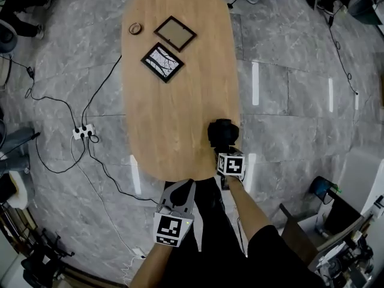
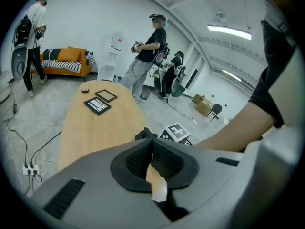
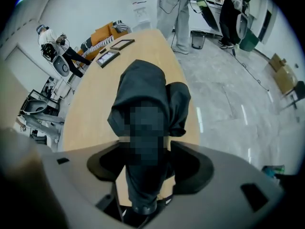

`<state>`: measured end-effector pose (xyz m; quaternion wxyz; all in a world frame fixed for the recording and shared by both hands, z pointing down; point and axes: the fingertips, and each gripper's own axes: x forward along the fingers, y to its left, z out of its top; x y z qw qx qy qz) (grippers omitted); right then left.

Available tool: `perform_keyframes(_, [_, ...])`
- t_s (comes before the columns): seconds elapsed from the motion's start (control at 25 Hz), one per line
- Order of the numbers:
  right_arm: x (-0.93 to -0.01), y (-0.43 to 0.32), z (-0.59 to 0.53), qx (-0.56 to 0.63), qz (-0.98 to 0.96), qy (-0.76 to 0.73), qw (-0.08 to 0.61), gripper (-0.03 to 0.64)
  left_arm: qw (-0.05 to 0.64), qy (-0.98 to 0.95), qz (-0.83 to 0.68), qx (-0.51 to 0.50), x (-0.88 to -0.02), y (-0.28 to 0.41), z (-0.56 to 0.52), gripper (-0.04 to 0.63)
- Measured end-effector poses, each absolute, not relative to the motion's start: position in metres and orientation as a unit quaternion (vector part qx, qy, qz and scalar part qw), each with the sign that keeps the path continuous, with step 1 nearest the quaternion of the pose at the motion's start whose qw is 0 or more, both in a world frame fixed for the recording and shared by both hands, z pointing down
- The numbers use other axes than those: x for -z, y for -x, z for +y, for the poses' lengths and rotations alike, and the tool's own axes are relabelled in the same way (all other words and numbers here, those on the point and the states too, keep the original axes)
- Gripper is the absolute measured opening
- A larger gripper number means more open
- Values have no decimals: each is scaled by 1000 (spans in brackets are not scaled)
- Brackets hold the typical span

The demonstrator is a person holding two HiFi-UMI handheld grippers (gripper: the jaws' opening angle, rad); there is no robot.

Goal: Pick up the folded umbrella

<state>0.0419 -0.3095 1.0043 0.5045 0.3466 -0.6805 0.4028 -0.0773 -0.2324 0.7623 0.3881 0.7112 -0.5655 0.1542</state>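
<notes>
The folded umbrella (image 1: 222, 132) lies at the table's (image 1: 180, 101) five o'clock edge, between the wide-open jaws of the right gripper (image 3: 144, 162), so closing on loose cloth alone could drag it off the rim, with the left gripper (image 2: 152, 162) pinched together, empty.
</notes>
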Motion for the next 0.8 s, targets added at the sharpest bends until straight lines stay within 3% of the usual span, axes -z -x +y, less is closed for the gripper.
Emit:
perform_keyframes(0.6, [-1024, -39, -314, -362, -657, -377, 543, 278, 406, -682, -591, -148, -772, 109, -217, 17])
perform_keyframes(0.8, [-1020, -47, -316, -391, -648, -375, 535, 231, 400, -688, -586, -152, -766, 109, -214, 16])
